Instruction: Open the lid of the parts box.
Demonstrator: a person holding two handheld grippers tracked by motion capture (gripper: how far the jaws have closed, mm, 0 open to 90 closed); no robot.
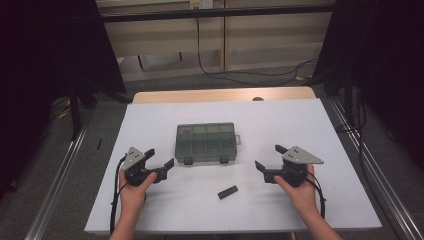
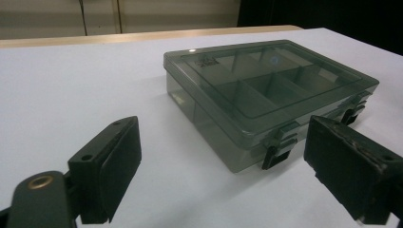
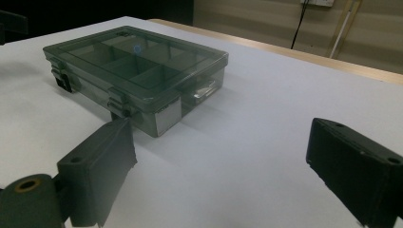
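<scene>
A smoky translucent compartment box [image 1: 206, 142] lies shut in the middle of the white table, its two black latches facing the person. My left gripper [image 1: 161, 158] is held just left of the box's near left corner, open, with nothing between its jaws. In the left gripper view the box [image 2: 266, 90] sits ahead and to the right of the left gripper [image 2: 223, 156]. My right gripper [image 1: 268, 156] stands open to the right of the box, apart from it and holding nothing. The right gripper view has the box [image 3: 138, 66] ahead and left of the right gripper [image 3: 218, 156].
A small black oblong piece [image 1: 228, 192] lies on the white sheet [image 1: 310, 200] nearer the person, between the two hands. Beyond the sheet runs the table's wooden far edge [image 1: 220, 95]. Black curtains hang at both sides and cables [image 1: 250, 75] trail on the floor behind.
</scene>
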